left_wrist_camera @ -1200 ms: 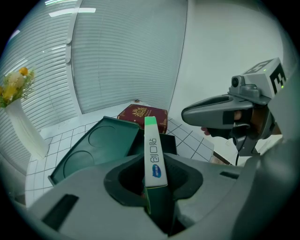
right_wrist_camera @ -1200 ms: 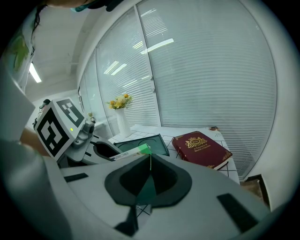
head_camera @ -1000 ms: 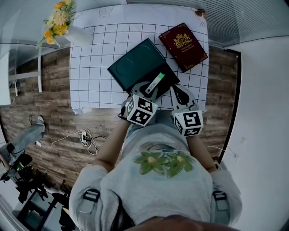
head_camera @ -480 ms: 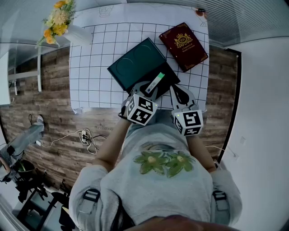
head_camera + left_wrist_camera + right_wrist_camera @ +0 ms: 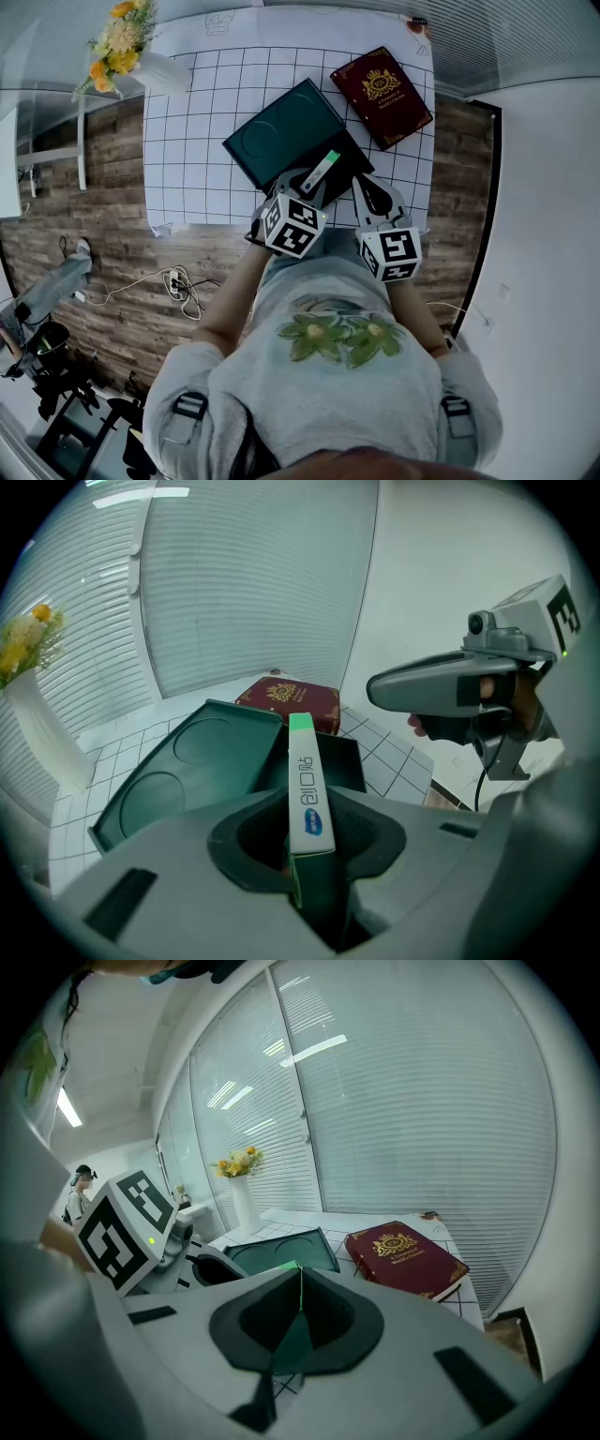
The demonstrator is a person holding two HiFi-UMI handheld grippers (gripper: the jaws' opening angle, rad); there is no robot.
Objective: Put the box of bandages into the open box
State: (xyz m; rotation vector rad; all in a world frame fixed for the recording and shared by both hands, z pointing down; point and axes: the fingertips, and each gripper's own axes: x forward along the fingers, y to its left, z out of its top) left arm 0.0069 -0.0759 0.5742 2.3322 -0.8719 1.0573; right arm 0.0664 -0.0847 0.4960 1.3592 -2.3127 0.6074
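White-and-green box of bandages (image 5: 304, 794) is clamped edge-up in the left gripper (image 5: 305, 860), directly over the open box (image 5: 345, 759) ahead of its jaws. The right gripper (image 5: 298, 1324) is closed on a thin green wall of the open box.

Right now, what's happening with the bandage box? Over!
Left gripper shut on the box of bandages, held over the open box. Right gripper shut, alongside. Red book lies clear of the path. Over.
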